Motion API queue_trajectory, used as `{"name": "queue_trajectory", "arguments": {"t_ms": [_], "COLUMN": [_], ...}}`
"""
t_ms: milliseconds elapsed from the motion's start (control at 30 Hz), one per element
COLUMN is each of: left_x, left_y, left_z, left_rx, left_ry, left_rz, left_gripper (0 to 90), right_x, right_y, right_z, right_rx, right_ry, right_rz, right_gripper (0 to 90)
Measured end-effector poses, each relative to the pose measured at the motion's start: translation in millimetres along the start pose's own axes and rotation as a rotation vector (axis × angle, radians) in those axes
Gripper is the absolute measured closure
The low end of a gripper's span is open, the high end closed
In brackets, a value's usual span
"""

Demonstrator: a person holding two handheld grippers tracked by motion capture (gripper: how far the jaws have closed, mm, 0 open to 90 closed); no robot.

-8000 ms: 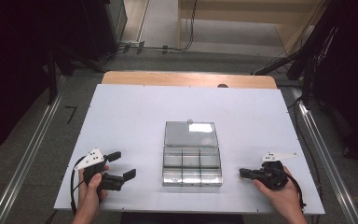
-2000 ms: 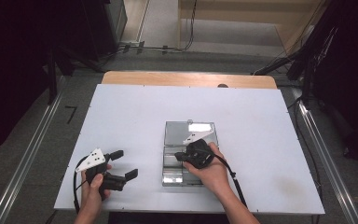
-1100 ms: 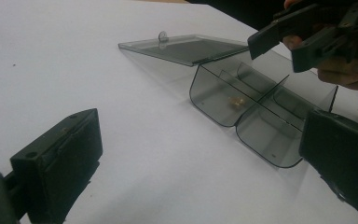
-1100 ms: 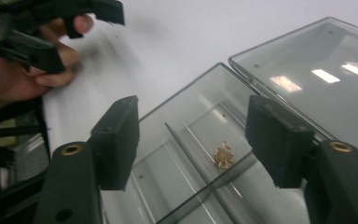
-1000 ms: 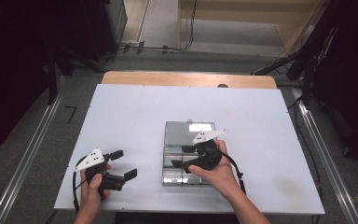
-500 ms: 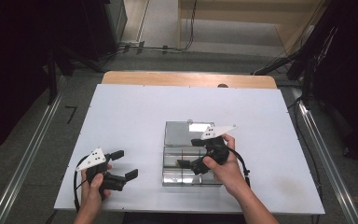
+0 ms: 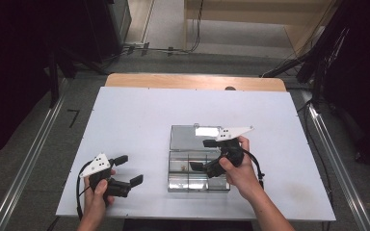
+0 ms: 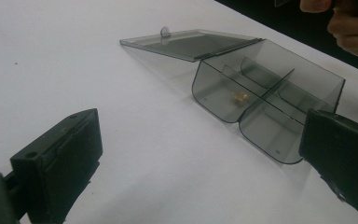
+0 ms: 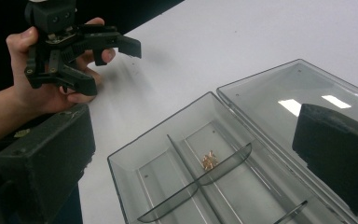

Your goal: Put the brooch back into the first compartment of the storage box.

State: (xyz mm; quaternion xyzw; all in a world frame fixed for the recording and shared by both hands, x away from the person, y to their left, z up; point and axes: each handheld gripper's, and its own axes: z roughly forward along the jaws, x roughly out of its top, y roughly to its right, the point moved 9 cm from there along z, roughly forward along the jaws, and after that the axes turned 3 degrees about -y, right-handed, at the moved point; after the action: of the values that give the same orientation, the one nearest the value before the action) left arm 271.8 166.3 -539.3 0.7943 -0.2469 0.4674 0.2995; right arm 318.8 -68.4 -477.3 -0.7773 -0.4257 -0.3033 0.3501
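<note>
Drop step apparently done: right gripper (image 7: 204, 155) just opened wide, empty, above small brass piece (image 9: 209, 160) in compartment box (image 7: 173, 166). Next: withdraw clear. Left gripper (image 7: 129, 169) open, empty, well aside.

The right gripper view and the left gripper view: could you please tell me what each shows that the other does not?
Right gripper view: the left gripper, open in the person's left hand. Left gripper view: the small tab on the lid's far edge, and fingers of the right hand. Both: the clear smoky plastic compartment box, lid flat open, with small golden bits in one compartment, on the white table.
</note>
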Motion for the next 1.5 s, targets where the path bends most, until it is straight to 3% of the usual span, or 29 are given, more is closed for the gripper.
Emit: {"name": "queue_trajectory", "arguments": {"t_ms": [167,967,1500], "left_x": [0.2,2.0,2.8], "left_y": [-0.4,-3.4,-3.0], "left_z": [0.0,3.2,6.4], "left_rx": [0.023,0.022,0.021], "left_ry": [-0.005,-0.013,-0.016], "left_rz": [0.007,-0.003,-0.002], "left_gripper": [0.0,0.0,0.0], "right_x": [-0.1,-0.6,-11.2], "right_y": [2.5,36.3,64.9], "right_z": [-2.6,-32.5,-47.3], "right_rx": [0.017,-0.054,-0.105], "right_ry": [0.001,0.058,0.075], "right_rz": [0.005,0.067,0.131], "right_gripper": [0.0,0.0,0.0]}}
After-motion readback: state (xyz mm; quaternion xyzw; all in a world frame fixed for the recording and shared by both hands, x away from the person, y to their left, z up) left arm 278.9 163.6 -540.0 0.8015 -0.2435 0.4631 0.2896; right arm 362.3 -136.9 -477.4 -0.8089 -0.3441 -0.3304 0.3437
